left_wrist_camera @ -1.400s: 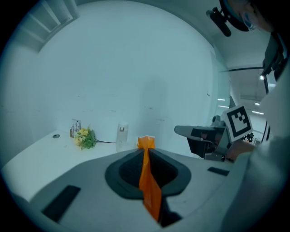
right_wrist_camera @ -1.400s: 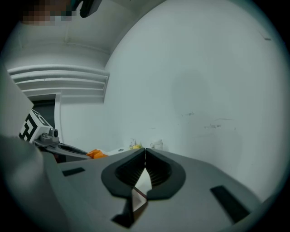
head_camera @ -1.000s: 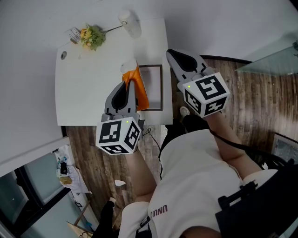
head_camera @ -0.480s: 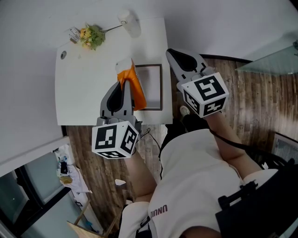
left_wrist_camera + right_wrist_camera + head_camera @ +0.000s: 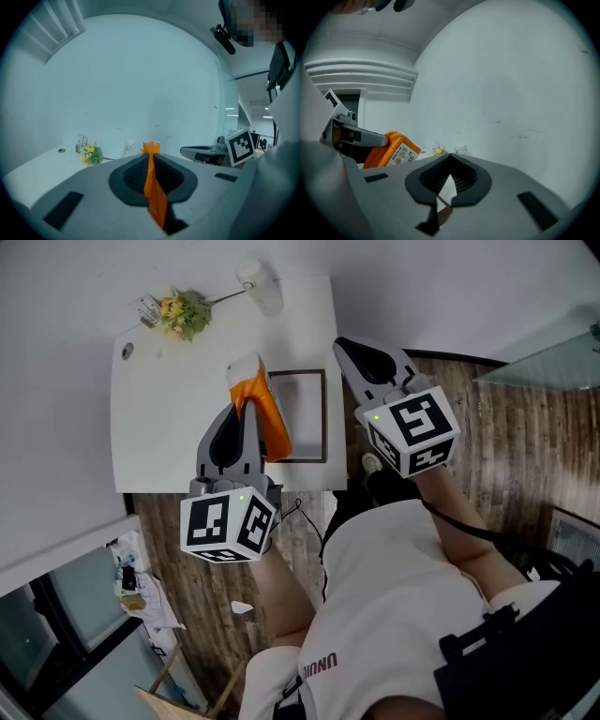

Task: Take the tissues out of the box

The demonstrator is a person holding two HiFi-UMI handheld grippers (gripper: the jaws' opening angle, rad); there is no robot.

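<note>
The left gripper (image 5: 151, 157) was closed on the orange tissue pack (image 5: 265, 409). Its own view showed only a thin orange fold pinched between the jaws, running from the tips back toward 6 o'clock. The right gripper (image 5: 450, 157) had its jaw tips together with nothing between them; only table and a brown strip showed through the gap behind the tips.

In the head view the pack stood lifted at the left gripper's 12 o'clock, above the white table (image 5: 169, 418). The right gripper was at the pack's 3 o'clock, apart from it.

A white tissue (image 5: 246, 367) stuck out of the pack's far end, at its 11 o'clock. That tuft looked like the thing to take. The right jaws would have to open, come across to it, and close on tissue alone, not on the orange film. The pull would best run straight out along the pack, away from the left gripper. Since the left hold seemed to be on a thin fold, a slow pull looked safer than a jerk.

How many tissues remained inside could not be seen. A dark-framed panel (image 5: 305, 413) lay flat at the pack's 3 o'clock. Flowers (image 5: 185, 313) and a white vessel (image 5: 263, 287), contents hidden, sat toward 11 and 12 o'clock.
</note>
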